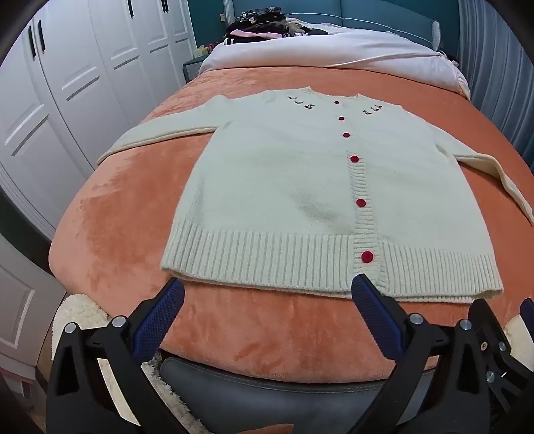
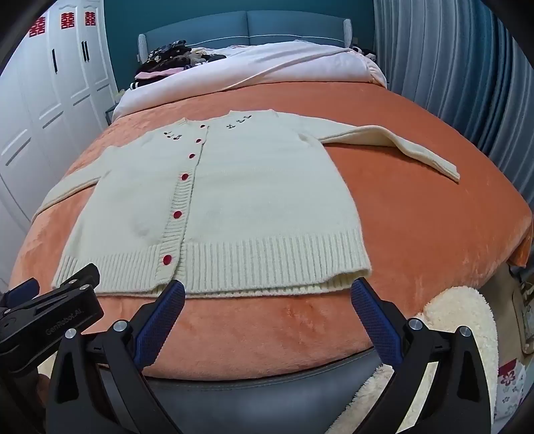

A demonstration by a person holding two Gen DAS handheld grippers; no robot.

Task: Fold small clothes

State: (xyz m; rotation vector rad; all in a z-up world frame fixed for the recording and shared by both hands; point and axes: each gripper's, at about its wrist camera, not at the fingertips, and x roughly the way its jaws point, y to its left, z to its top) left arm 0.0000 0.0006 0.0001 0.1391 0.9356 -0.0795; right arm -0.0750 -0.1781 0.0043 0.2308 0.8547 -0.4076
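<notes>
On the bed, a cream cardigan (image 1: 300,187) lies flat and buttoned, not yet folded.

Both grippers hover at 6 o'clock, just before the ribbed hem (image 1: 267,263); the left gripper (image 1: 267,300) and the right gripper (image 2: 267,300) have their jaws wide apart and hold nothing. The folding seems to be at its start: both sleeves are spread out, the left sleeve (image 1: 157,133) toward 9 o'clock and the right sleeve (image 2: 400,143) toward 3 o'clock. I think the next move calls for taking one sleeve and laying it across the body. The orange blanket (image 2: 434,217) around the cardigan is free, and the pile of clothes (image 1: 263,23) at 12 o'clock is well apart, so nothing stands in the way.
</notes>
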